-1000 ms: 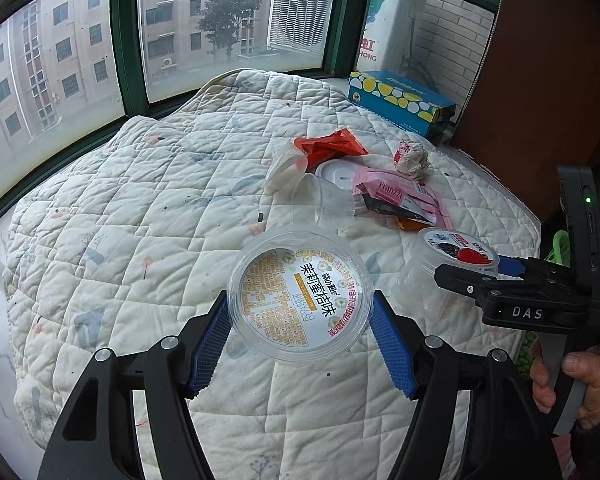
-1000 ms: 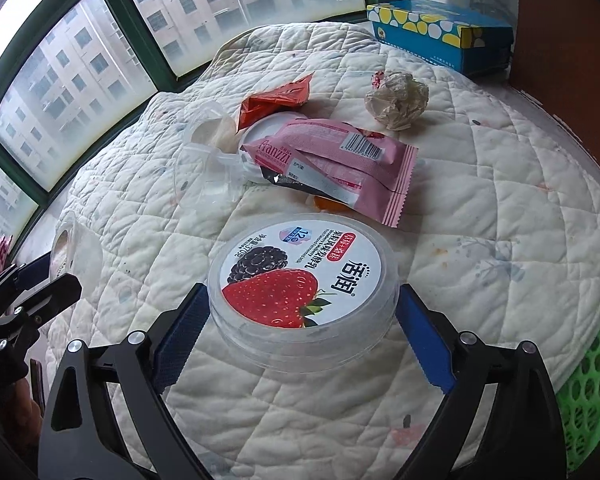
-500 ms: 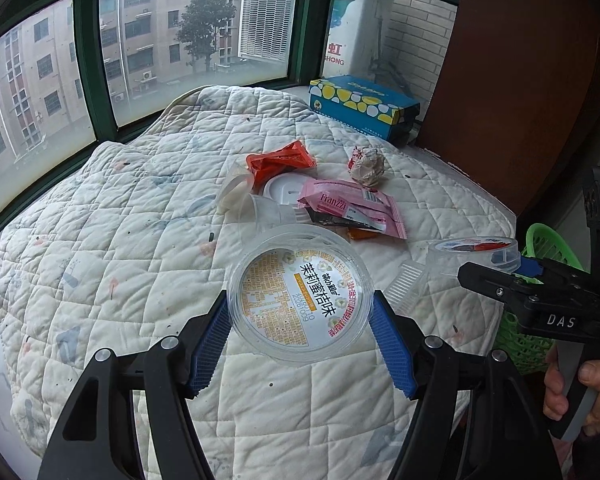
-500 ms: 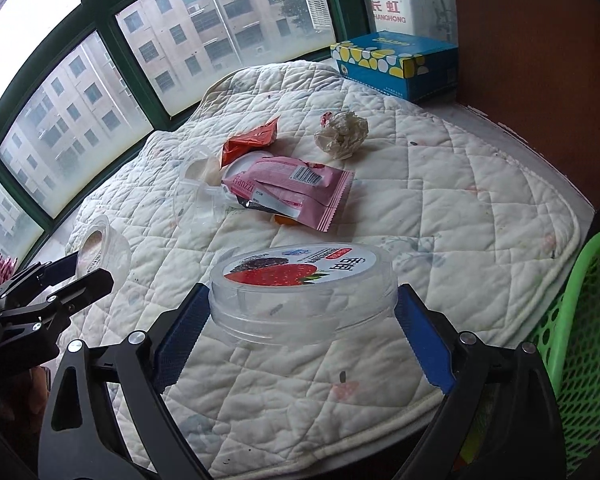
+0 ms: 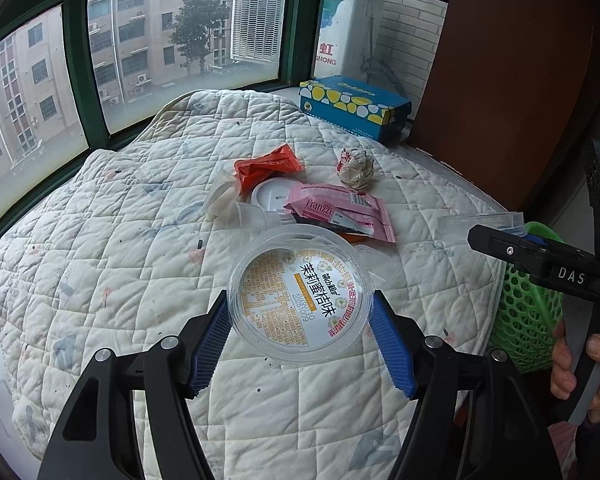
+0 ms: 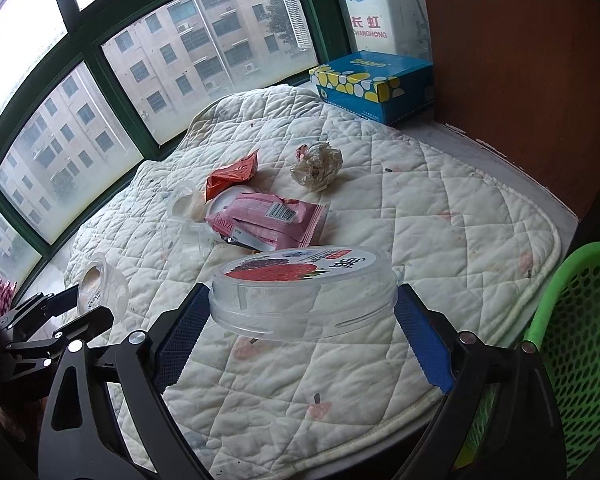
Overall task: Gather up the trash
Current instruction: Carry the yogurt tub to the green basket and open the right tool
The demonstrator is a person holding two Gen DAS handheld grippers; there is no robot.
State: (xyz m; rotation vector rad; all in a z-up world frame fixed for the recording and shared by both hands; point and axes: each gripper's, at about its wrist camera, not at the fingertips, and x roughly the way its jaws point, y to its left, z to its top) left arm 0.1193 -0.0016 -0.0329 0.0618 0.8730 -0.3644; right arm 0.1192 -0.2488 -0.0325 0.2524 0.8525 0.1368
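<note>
Trash in hand: the left hand-held gripper (image 5: 300, 322) clamps an orange-label plastic cup (image 5: 299, 298) by its rim, and the right hand-held gripper (image 6: 300, 320) clamps a strawberry-label tub (image 6: 302, 292) across its width. Both sets of jaws stand wide but press on the containers; both loads hang clear of the quilted pad (image 6: 440, 216). Green basket (image 6: 576, 344) sits off the pad's right edge, beside the right load. Judgement: carry-to-basket step. Bring the tub fully over the basket rim before letting go; the thin walls could flex and slip, so keep the squeeze even. Remaining on the pad: pink wrapper (image 6: 268, 216), red wrapper (image 6: 230, 174), crumpled ball (image 6: 318, 166). Blue tissue box (image 6: 374, 86) is probably not trash.
</note>
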